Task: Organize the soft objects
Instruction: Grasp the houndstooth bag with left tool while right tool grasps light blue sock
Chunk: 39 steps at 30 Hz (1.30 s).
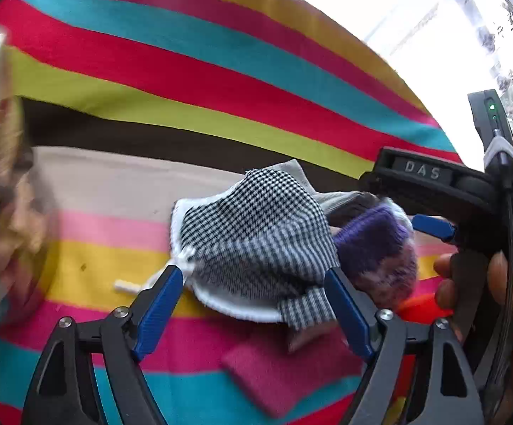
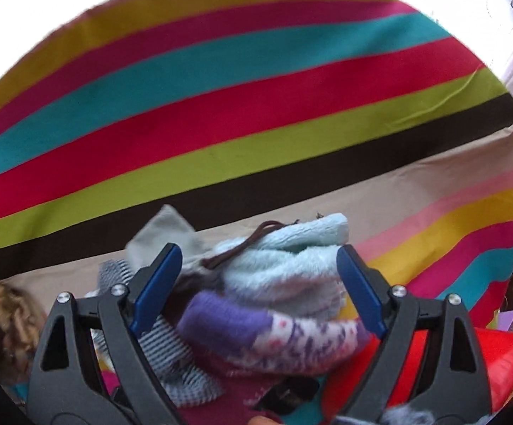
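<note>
A black-and-white checked cloth pouch (image 1: 256, 233) lies on the striped cloth, on a small pile of soft things. My left gripper (image 1: 256, 279) is open, its blue fingers on either side of the pouch's near edge. A purple and white patterned sock (image 1: 376, 244) lies to its right; it also shows in the right wrist view (image 2: 256, 333). A fluffy light blue cloth (image 2: 284, 265) with a dark cord sits behind it. My right gripper (image 2: 260, 265) is open over the pile; in the left wrist view it (image 1: 433, 228) comes in from the right.
A magenta folded cloth (image 1: 284, 372) lies in front of the pile. A red object (image 2: 497, 364) sits at the right. A curly blond furry thing (image 2: 1, 322) is at the left. The colourful striped cloth (image 1: 185, 71) covers the surface up to a bright window.
</note>
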### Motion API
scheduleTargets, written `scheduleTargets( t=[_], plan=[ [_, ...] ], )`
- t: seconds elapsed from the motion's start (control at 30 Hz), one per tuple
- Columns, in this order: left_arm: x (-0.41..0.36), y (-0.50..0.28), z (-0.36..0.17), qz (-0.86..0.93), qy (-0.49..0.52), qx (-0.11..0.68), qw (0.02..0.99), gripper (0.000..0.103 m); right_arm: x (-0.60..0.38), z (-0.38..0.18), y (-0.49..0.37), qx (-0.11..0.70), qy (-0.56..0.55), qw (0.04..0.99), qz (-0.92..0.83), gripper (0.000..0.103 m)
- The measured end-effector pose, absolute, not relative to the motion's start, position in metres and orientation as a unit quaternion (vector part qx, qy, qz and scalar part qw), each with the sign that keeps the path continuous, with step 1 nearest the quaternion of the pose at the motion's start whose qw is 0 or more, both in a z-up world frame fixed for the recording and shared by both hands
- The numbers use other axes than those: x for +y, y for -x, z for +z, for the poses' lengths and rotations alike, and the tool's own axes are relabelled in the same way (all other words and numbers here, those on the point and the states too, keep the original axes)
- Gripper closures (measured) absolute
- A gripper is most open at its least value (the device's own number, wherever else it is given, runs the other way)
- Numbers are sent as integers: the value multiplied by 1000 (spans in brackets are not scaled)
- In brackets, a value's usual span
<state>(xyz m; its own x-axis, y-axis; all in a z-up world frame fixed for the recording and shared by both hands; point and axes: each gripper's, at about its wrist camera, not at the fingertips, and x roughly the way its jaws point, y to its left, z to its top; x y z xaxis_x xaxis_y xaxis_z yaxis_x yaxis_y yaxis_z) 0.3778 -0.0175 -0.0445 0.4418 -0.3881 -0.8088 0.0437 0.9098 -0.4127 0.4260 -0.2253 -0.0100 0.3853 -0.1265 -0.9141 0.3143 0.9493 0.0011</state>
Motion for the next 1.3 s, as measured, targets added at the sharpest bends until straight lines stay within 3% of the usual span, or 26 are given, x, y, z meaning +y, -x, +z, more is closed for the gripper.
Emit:
scheduleTargets(
  t=[0.17,0.2,0.27,0.3,0.4,0.47,0.53,0.93,1.23,1.3],
  plan=[
    [-29,-392,-61,-119,137,529,829,18,-234,-39,-445,566,-115,808,-114,13],
    [-31,-392,-61,-123,130,529,830,18,-234,-44,-446,571,-126,805,-104,23],
    [-37,-390,-59,-131,98,525,835,33,-229,-57,-445,588,-135,794,-77,47],
    [-38,-389,-59,-130,87,524,837,47,-223,-57,-441,582,-117,802,-72,52],
    [-35,-382,-58,-150,86,529,831,78,-216,-53,-428,573,-111,811,-35,63],
    [-34,-370,-54,-153,71,527,833,84,-214,-48,-415,570,-114,814,-4,66],
    [-29,-357,-51,-150,66,530,832,100,-210,-41,-399,562,-111,819,26,67],
    [32,-257,-27,-134,116,502,847,101,-192,9,-285,476,-39,862,168,67],
    [76,-227,-20,-117,184,478,851,101,-196,29,-228,448,-11,870,208,61],
    [89,-225,-24,-100,192,485,847,97,-183,23,-221,460,-1,862,212,55]
  ],
)
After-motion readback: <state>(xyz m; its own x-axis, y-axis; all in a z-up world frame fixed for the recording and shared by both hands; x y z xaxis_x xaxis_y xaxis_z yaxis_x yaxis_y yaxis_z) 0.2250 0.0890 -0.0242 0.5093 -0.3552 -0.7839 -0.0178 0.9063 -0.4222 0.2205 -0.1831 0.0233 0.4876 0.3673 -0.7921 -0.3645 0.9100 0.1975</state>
